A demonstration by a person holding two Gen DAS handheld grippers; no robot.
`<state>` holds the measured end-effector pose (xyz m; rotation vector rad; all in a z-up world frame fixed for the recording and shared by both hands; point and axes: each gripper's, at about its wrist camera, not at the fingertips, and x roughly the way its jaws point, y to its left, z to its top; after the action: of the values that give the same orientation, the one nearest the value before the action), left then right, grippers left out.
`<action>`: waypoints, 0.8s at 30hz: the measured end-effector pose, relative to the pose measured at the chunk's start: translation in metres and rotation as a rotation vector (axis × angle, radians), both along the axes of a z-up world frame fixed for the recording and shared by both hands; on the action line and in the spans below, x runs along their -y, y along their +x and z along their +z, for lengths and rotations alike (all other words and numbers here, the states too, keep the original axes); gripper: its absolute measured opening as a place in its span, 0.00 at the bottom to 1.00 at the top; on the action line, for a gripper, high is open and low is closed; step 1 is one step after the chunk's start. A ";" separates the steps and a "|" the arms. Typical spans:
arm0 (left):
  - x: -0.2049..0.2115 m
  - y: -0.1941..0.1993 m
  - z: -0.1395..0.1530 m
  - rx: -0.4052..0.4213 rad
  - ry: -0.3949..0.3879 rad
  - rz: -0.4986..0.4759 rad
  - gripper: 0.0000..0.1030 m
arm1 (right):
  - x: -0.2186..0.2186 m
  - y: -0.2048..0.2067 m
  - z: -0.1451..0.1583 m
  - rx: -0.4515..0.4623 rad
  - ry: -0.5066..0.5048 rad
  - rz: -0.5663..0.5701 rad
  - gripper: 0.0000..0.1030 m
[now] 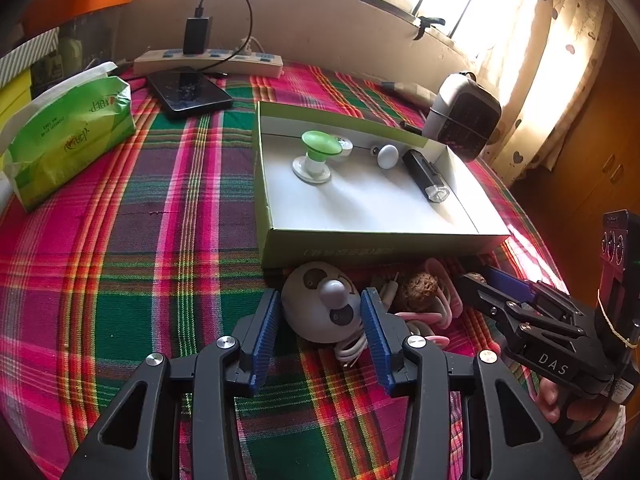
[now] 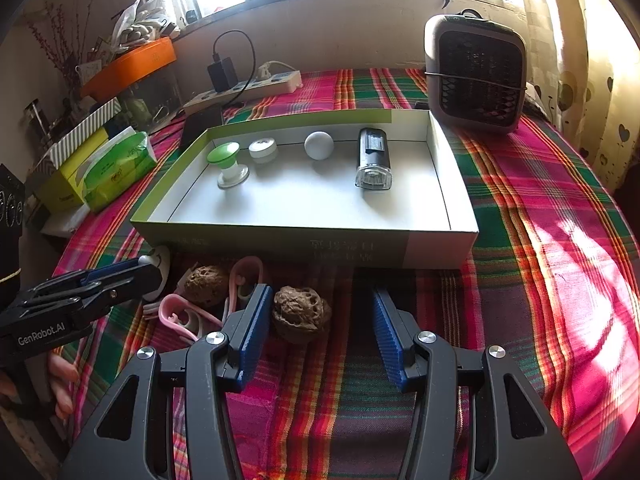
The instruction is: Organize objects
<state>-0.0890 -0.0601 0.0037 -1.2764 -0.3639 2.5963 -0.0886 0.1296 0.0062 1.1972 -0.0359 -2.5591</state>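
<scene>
A white egg-shaped gadget with a round knob lies on the plaid cloth in front of the green box. My left gripper straddles it, and its blue pads sit against both sides. My right gripper is open over the cloth. A brown walnut rests beside its left pad, clear of the other. A second walnut and a pink looped cord lie further left. The box holds a green-topped stand, a white cap, a white ball and a black torch.
A green tissue pack, a dark phone and a power strip sit at the back left. A small grey heater stands at the box's far right corner. A white cable curls under the gadget. The right gripper shows at the right.
</scene>
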 end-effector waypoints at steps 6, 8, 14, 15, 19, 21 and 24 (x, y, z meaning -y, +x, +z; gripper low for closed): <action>0.002 -0.002 -0.001 0.007 0.003 0.004 0.39 | -0.001 0.001 0.000 0.000 0.003 0.000 0.50; 0.003 -0.002 -0.001 0.007 0.003 0.004 0.39 | 0.000 0.002 0.000 0.000 0.006 0.001 0.50; 0.004 -0.002 -0.001 0.008 0.009 0.008 0.39 | 0.000 0.003 0.000 0.001 0.011 0.007 0.48; 0.004 -0.001 -0.001 0.008 0.009 0.009 0.39 | 0.000 0.004 0.000 0.002 0.010 0.009 0.47; 0.006 -0.001 -0.001 0.008 0.015 0.019 0.38 | 0.000 0.004 -0.001 0.003 0.009 0.007 0.44; 0.005 0.000 -0.001 0.007 0.014 0.020 0.38 | 0.000 0.004 -0.001 0.004 0.008 0.010 0.41; 0.006 0.000 0.000 0.001 0.014 0.022 0.35 | 0.001 0.005 -0.001 0.002 0.011 0.013 0.40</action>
<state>-0.0886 -0.0660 0.0038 -1.2757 -0.3977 2.6067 -0.0835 0.1284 0.0053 1.2001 -0.0144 -2.5499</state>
